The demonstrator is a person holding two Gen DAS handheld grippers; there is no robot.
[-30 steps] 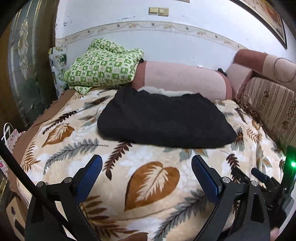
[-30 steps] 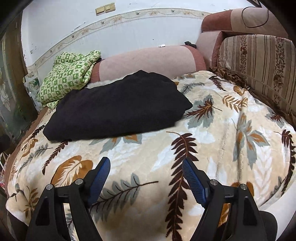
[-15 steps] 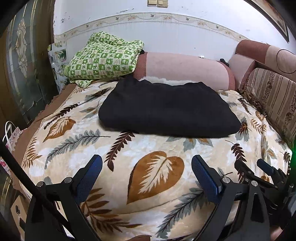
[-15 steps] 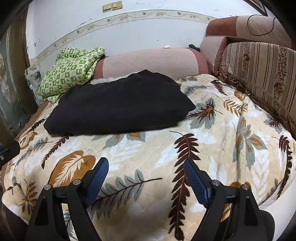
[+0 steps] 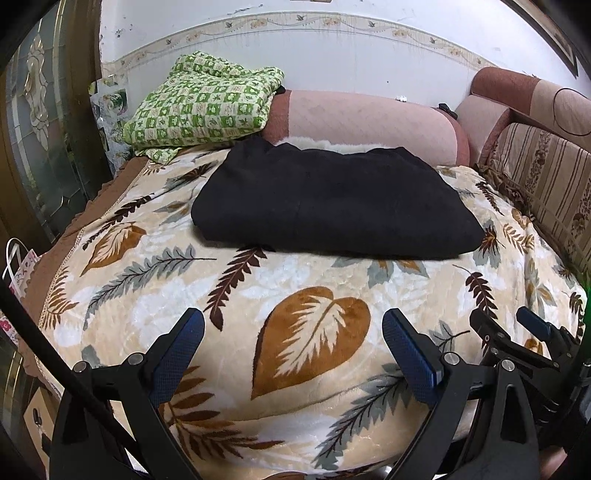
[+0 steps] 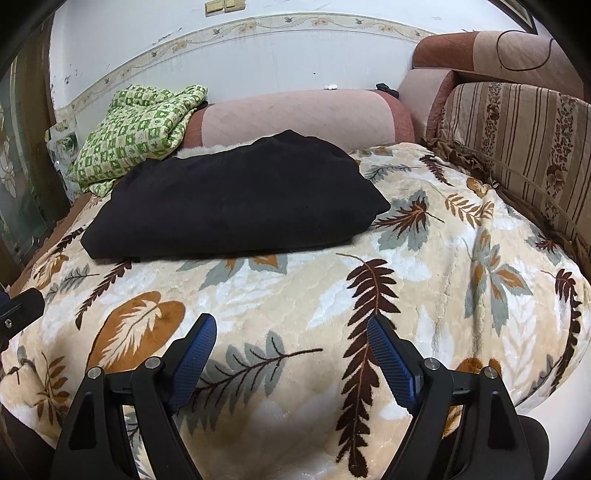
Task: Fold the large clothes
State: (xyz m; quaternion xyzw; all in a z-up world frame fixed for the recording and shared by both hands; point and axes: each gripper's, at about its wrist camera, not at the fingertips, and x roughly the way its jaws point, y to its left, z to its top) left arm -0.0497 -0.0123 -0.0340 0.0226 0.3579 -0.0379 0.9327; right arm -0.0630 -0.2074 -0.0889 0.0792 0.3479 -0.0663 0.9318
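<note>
Item: black garment (image 5: pixel 332 206), lying as a thick flat bundle on the leaf-print blanket (image 5: pixel 314 332), ahead of both tools and well apart from them; far edge near the pink bolster (image 5: pixel 369 118); white fleece lining just visible at that far edge.

Left gripper (image 5: pixel 293 354): released, blue pads spread wide, nothing between them; hovering over the near part of the blanket.

Right gripper (image 6: pixel 290 354): likewise released and empty; garment ahead and somewhat to its left.

Step in hand, as judged: either the fold is finished and the tools stand clear, or a further fold is pending; the bundle looks compact, so the former seems likelier. A further fold would call for both tools to advance to the near edge, clamp a corner each and carry it over.

View differences: left wrist view shows the right gripper (image 5: pixel 517 339) at its lower right; right wrist view alone shows the striped cushion (image 6: pixel 517 140) in full and wall switches (image 6: pixel 225 6); green checked quilt (image 5: pixel 199 99) larger in the left view.
</note>
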